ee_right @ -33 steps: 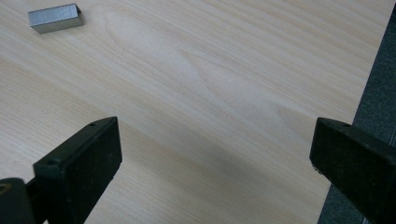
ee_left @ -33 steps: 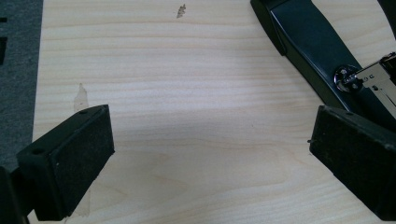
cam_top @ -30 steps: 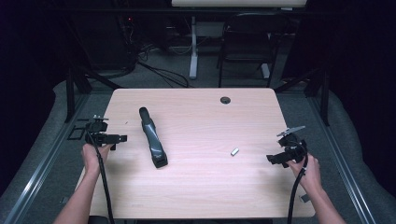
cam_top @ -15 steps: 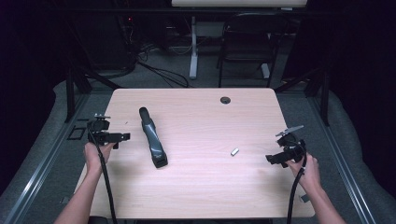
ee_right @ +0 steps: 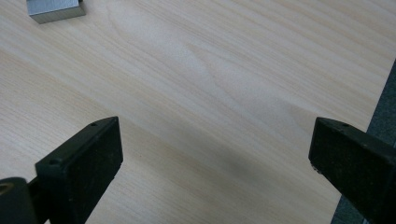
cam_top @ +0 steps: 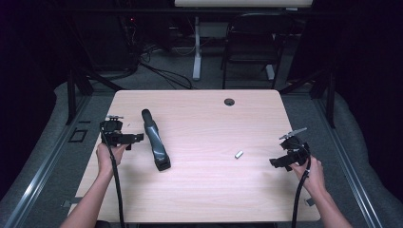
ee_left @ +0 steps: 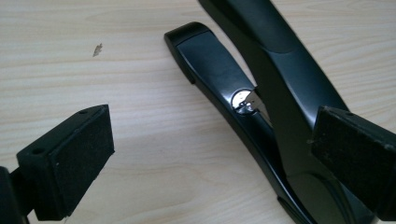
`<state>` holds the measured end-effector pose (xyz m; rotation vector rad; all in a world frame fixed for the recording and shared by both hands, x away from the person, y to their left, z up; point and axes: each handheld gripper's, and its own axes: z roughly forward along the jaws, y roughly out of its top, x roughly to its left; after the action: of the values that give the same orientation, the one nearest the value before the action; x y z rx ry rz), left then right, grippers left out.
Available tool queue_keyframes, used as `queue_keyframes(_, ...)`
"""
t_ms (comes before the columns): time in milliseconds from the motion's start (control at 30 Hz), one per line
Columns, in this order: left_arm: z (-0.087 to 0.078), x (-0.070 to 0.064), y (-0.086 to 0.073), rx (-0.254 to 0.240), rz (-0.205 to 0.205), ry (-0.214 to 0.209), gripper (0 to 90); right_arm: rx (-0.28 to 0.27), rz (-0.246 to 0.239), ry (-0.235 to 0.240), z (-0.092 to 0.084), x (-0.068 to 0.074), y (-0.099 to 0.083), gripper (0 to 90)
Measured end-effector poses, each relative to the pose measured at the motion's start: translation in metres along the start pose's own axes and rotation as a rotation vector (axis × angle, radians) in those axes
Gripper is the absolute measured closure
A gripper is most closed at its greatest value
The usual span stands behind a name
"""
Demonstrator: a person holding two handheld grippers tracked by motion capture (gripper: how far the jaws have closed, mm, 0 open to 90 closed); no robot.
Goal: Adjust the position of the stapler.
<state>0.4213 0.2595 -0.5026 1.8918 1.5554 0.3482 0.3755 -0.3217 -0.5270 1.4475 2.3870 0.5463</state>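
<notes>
A long black stapler (cam_top: 155, 139) lies on the pale wooden table (cam_top: 209, 190), left of centre, running from far-left toward near-right. My left gripper (cam_top: 136, 138) hovers just left of it, open, with nothing between its jaws. The left gripper view looks past both jaws at the stapler (ee_left: 261, 88), whose metal staple mouth (ee_left: 245, 100) shows between base and arm. A small grey metal block (cam_top: 239, 154) rests right of centre. My right gripper (cam_top: 279, 163) is held open near the table's right edge, the grey block (ee_right: 55, 9) at the top left of its view.
A round cable hole (cam_top: 229, 101) sits near the table's far edge. Beyond the table stand a chair (cam_top: 247, 52), desk legs and floor cables. The table's right edge (ee_right: 380, 112) runs close beside my right gripper. A tiny dark speck (ee_left: 97, 48) marks the wood.
My left gripper has moved right, closer to the stapler. The right gripper, the stapler and the grey block have stayed where they were.
</notes>
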Motion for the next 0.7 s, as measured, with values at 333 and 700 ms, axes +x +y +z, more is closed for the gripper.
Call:
queue_keyframes(333, 0.006, -0.030, 0.007, -0.020, 0.054, -0.023, 0.0, 0.003, 0.002, 0.013, 0.002, 0.001, 0.001, 2.8)
queue_keyframes(700, 0.025, -0.048, 0.013, -0.028, 0.104, 0.004, 0.0, 0.003, 0.032, 0.060, 0.003, -0.003, -0.001, 3.1)
